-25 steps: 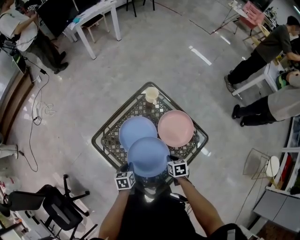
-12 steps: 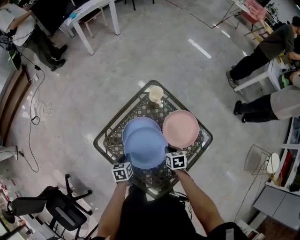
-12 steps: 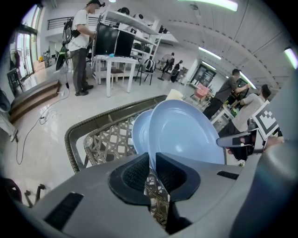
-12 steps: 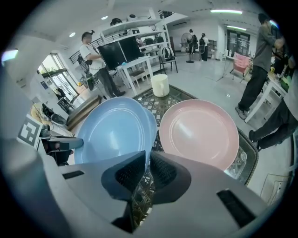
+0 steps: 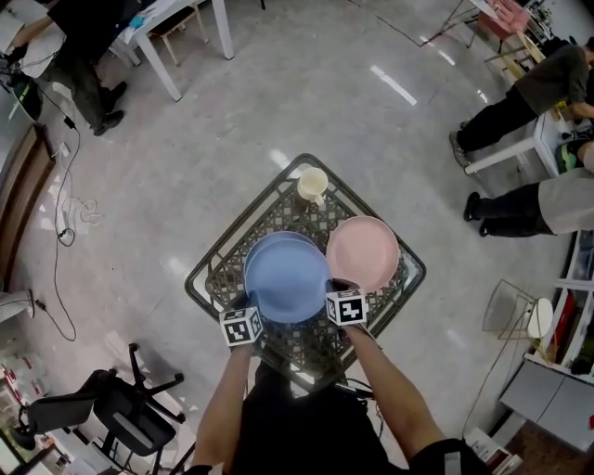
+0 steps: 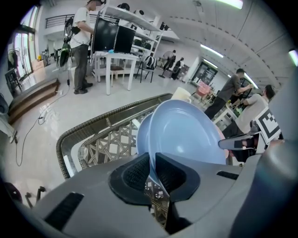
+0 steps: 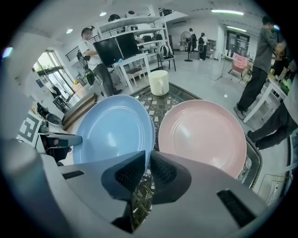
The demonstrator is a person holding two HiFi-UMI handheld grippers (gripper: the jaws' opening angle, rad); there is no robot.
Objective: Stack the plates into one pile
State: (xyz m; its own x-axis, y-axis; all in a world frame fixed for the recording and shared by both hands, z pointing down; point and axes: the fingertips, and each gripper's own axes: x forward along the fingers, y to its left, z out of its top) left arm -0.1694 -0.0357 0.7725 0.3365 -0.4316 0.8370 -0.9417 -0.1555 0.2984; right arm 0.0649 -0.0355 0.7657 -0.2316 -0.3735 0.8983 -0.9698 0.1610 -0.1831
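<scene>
Both grippers hold one blue plate (image 5: 288,283) by its near rim, just above the lattice-top table (image 5: 306,351). My left gripper (image 5: 251,313) is shut on the rim's left part, and the rim (image 6: 150,160) runs between its pads. On the right part of that rim my right gripper (image 5: 334,297) is likewise shut. The held plate (image 7: 116,130) covers most of a second blue plate (image 5: 278,239), of which only the far rim (image 6: 141,135) shows. A pink plate (image 5: 363,253) lies on the table just to the right, also seen in the right gripper view (image 7: 205,135).
A cream cup (image 5: 312,184) stands at the table's far corner. An office chair (image 5: 111,408) is at the lower left and cables (image 5: 70,218) lie on the floor at the left. People stand by white tables (image 5: 176,28) farther off.
Both grippers have carried the held blue plate away from me across the table. It now lies nearly over the second blue plate, which showed much more a second ago.
</scene>
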